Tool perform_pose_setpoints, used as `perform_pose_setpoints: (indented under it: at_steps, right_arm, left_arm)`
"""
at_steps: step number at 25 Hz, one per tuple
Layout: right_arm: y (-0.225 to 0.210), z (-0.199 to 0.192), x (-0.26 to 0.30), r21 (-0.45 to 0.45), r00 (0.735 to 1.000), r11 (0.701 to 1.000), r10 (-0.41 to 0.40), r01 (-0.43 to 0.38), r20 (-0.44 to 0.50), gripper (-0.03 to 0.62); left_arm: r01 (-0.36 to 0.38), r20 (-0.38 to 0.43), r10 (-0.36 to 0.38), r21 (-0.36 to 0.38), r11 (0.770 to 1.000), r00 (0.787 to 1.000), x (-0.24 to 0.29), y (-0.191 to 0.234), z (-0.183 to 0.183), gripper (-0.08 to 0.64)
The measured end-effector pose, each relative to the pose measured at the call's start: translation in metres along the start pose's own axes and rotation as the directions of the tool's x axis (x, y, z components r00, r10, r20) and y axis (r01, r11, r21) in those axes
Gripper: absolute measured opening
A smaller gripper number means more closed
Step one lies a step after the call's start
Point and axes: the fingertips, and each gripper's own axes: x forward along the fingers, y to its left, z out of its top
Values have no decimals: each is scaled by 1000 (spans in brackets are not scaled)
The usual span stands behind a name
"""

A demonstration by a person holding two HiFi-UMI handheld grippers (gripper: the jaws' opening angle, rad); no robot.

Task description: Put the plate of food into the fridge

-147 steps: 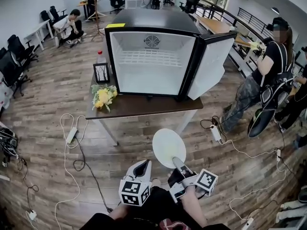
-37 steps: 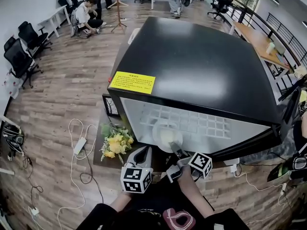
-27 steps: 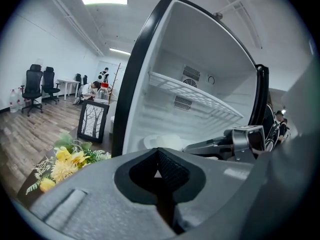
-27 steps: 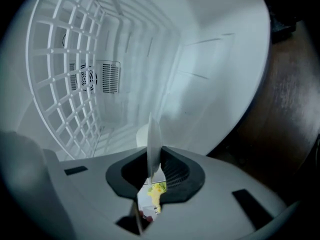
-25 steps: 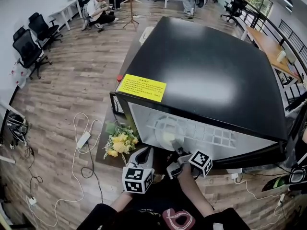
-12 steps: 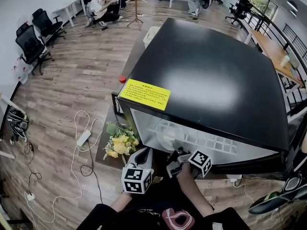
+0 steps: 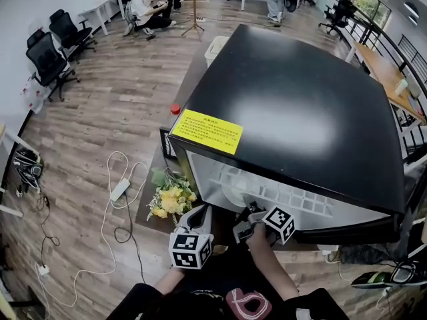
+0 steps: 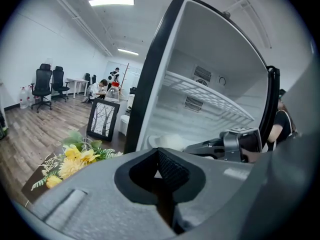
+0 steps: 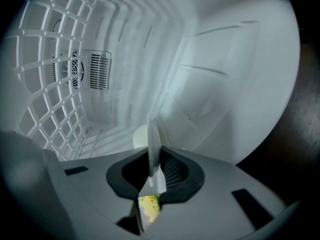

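Now that the plate of food [image 7: 233, 193], pinched by its rim in the right gripper [image 7: 249, 212], has slid deeper into the fridge [image 7: 287, 112] under the wire shelf [image 7: 293, 197], only setting it down seems left, while the left gripper [image 7: 199, 213] hangs outside, pressed together and empty.

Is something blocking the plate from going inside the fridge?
Nothing visible is in the way. The right gripper holds the plate by its rim, already inside the open fridge, under the wire shelf. No other thing shows ahead of it.
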Motion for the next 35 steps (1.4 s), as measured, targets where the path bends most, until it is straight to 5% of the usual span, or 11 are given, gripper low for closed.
perform_pose_setpoints:
  at_steps: [18,20,22,25,35]
  right_arm:
    - [-7,-2,2,-53,999,999,2,-4,-47,78]
    - [-3,-3,2,-57,998,998,28,-32,-60,102]
    - [4,-5,3,-68,994,995,67,-73,-83,198]
    - [8,-7,3,-85,989,991,92,-102,-114,219]
    - [17,-24,0,-360,968,920,68,-155,-242,275]
  left_arm:
    - [-18,3,18,-17,1000,1000,2,2,-1,8]
    - [-12,3,12,-14,1000,1000,3,1,0,8]
    - [-8,2,8,-13,1000,1000,4,0,0,8]
    - [-1,0,1,-12,1000,1000,5,-3,-2,8]
    - [2,-9,-2,-8,1000,1000,6,-8,-5,8]
